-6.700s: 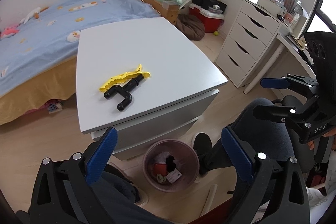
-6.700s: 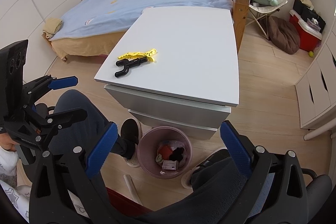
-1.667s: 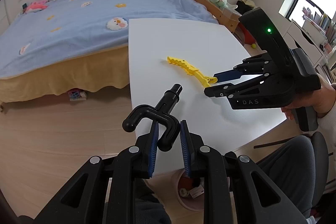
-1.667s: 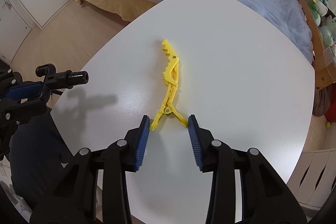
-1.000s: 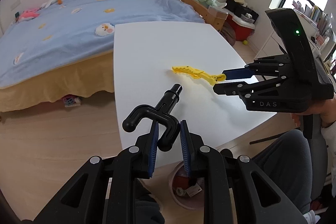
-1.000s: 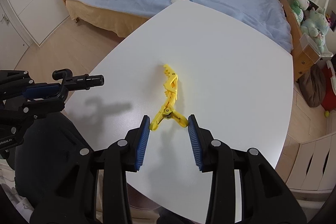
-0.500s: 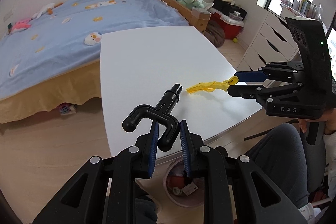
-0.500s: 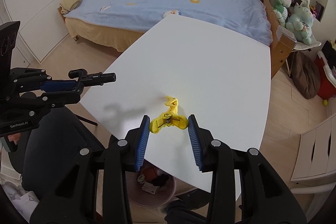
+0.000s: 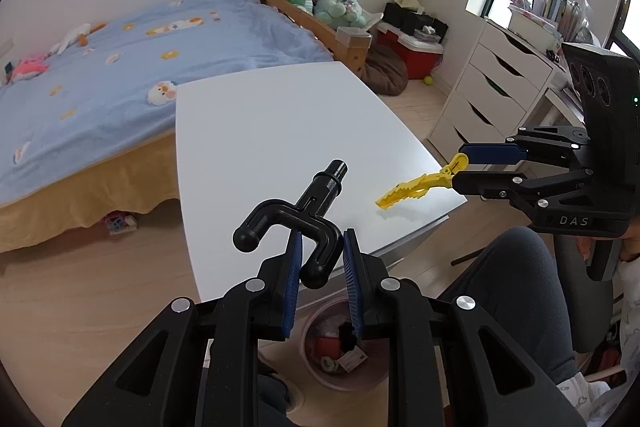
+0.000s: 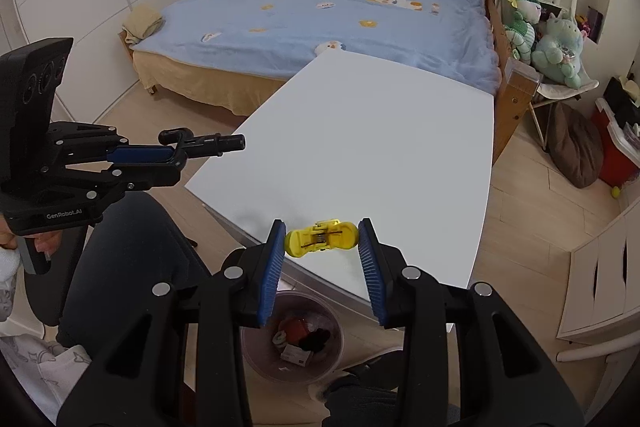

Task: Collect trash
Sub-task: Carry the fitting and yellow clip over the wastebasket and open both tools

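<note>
Both pieces of trash are now off the white bench [image 10: 380, 147], where they lay side by side several seconds ago; since a second ago, when the yellow clip [image 10: 320, 235] still rested on the bench top between the right jaws, it has been lifted clear and carried back toward the near edge, and the pink waste bin [image 10: 256, 355] on the floor has come into fuller view under both tools. The black plastic hook piece [image 9: 298, 215] has stayed in the same clamped position throughout. On the body of the left gripper [image 10: 172, 157], seen from the right wrist view, the white lettering reads "GenRobot.AI"; on the right gripper [image 9: 456, 169], seen from the left wrist view, the letters "DAS" show. Writing on the packets inside the bin is too small to read. The left jaws stand nearly closed, their blue pads [image 9: 294, 281] pinching one curved arm of the black hook piece, whose straight stem points up and away over the bench. The right jaws are partly apart and clenched on the two handle ends of the yellow clip, which spans the gap crosswise; in the left wrist view its toothed end juts out toward the bench, hanging in the air above the bench's near corner.
</note>
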Available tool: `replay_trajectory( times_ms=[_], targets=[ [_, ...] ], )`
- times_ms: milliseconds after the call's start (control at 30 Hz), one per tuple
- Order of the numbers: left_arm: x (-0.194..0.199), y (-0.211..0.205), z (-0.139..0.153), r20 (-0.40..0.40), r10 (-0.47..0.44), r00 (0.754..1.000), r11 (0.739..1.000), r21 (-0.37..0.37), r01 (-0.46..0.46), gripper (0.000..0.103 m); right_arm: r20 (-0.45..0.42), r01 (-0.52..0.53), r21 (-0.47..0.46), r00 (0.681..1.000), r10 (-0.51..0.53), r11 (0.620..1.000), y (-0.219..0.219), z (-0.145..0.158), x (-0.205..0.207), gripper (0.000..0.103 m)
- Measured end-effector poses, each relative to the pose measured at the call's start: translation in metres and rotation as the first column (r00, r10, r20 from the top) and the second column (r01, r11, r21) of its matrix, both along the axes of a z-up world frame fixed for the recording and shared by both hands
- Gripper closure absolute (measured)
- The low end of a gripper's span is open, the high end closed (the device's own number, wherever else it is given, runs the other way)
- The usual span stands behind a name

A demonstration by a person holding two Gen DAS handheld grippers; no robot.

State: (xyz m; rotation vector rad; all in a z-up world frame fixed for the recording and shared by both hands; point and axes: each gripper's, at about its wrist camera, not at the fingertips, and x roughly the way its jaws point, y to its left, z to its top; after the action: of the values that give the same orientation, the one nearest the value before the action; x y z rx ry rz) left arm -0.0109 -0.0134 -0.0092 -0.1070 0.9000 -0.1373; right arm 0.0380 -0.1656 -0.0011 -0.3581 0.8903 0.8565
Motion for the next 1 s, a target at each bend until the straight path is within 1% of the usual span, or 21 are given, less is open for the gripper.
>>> replay_trajectory(
  times_ms=[300,467,833,867,900,967,1000],
  targets=[
    [-0.018,-0.009,0.005,0.006,-0.023,1.000,1.000,0.002,0.023,0.083,-0.018,-0.027,0.012,0.999,0.027,1.000,-0.017,0.008,-0.035,0.066],
    [-0.027,-0.014,0.006,0.005,-0.036,0.999,0.999,-0.004,0.036,0.083,-0.056,-0.045,0.011,0.997,0.045,0.999,-0.022,0.000,-0.055,0.066],
    [-0.043,-0.026,0.004,-0.002,-0.062,0.998,0.998,-0.017,0.062,0.083,-0.152,-0.085,-0.003,0.985,0.083,0.996,-0.023,-0.028,-0.076,0.065],
    [-0.044,-0.026,0.004,-0.002,-0.061,0.998,0.998,-0.018,0.061,0.083,-0.150,-0.081,-0.009,0.986,0.078,0.997,-0.023,-0.030,-0.076,0.061],
    [-0.044,-0.027,0.004,-0.002,-0.061,0.998,0.998,-0.018,0.061,0.083,-0.147,-0.072,-0.012,0.987,0.070,0.997,-0.023,-0.031,-0.076,0.041],
    [-0.043,-0.027,0.004,-0.003,-0.062,0.998,0.998,-0.018,0.062,0.083,-0.135,-0.047,0.003,0.990,0.047,0.999,-0.025,-0.030,-0.074,0.020],
    [-0.043,-0.027,0.004,-0.004,-0.063,0.998,0.998,-0.018,0.062,0.083,-0.136,-0.035,0.007,0.990,0.035,0.999,-0.027,-0.030,-0.073,0.019]
  ],
)
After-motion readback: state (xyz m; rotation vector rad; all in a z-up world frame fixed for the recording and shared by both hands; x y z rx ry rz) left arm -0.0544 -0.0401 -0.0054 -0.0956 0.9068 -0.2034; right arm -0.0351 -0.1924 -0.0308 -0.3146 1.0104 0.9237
